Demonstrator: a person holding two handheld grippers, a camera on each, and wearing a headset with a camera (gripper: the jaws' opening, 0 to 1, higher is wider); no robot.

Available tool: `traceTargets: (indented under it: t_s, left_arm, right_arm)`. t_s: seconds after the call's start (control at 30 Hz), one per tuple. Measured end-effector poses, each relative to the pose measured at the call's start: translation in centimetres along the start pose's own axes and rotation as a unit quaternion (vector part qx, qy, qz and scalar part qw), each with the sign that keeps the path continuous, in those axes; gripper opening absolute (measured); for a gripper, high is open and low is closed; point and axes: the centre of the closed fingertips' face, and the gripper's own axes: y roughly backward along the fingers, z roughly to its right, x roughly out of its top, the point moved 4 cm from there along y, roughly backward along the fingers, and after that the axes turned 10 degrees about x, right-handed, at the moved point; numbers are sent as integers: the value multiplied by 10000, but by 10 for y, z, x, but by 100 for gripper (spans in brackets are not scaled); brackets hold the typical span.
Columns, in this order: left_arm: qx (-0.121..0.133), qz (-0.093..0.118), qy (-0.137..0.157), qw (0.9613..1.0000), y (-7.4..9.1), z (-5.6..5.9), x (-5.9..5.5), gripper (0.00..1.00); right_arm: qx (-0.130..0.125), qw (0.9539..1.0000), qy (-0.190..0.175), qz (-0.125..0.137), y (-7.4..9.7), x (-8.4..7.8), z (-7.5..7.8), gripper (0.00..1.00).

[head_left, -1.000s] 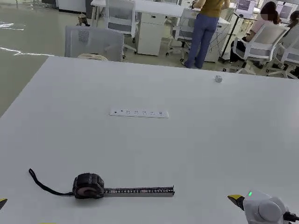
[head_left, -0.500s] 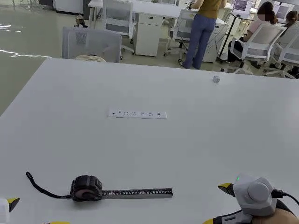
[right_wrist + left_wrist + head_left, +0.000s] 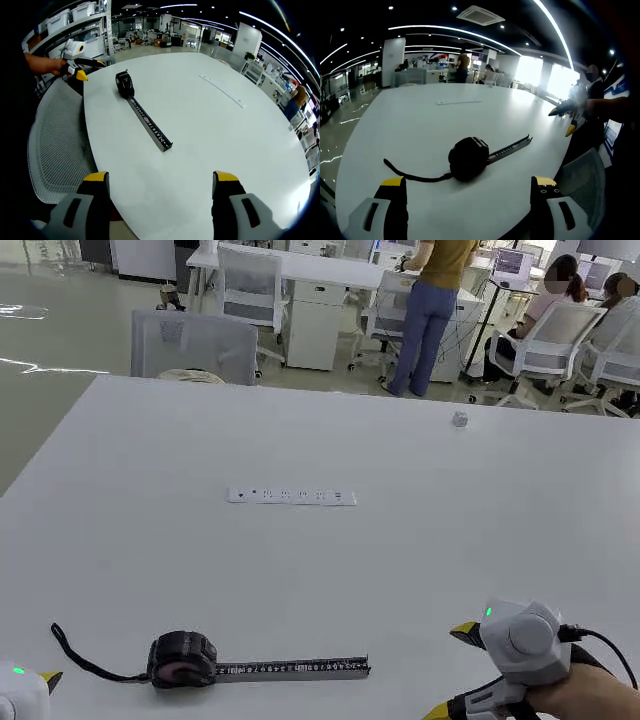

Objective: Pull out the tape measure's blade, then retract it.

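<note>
Head view: the white bench (image 3: 330, 440) carries the tape measure (image 3: 182, 659) near its front edge with its blade (image 3: 292, 669) out, and a power strip (image 3: 291, 497) sits mid-bench. Office chairs (image 3: 192, 345) stand beyond.
Left gripper view: the left tongs (image 3: 468, 182) gape empty before the case.
Right gripper view: the right tongs (image 3: 161, 176) are spread wide and empty, near the blade's tip.

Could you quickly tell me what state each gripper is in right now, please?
Left gripper: open, holding nothing.
Right gripper: open, holding nothing.
</note>
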Motion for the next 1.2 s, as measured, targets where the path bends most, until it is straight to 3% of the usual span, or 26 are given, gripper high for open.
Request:
traceTargets:
  t_s: [0.27, 0.53, 0.83, 0.97, 1.2]
  left_arm:
    - [61, 44, 19, 10000, -9, 5, 4, 100]
    - [143, 51, 82, 9999, -20, 10, 5, 100]
    - [260, 173, 52, 9995, -28, 11, 6, 100]
    - [248, 196, 174, 9993, -33, 14, 5, 100]
    - [392, 207, 210, 9988, -39, 19, 4, 100]
  right_arm:
    - [287, 9986, 382, -236, -16, 10, 4, 78]
    - [589, 9932, 869, -503, -33, 26, 8, 72]
    - [742, 9868, 1255, -704, -46, 42, 13, 68]
    - [822, 9844, 1359, -751, -53, 48, 14, 63]
    - [865, 9802, 1543, -886, -66, 49, 22, 56]
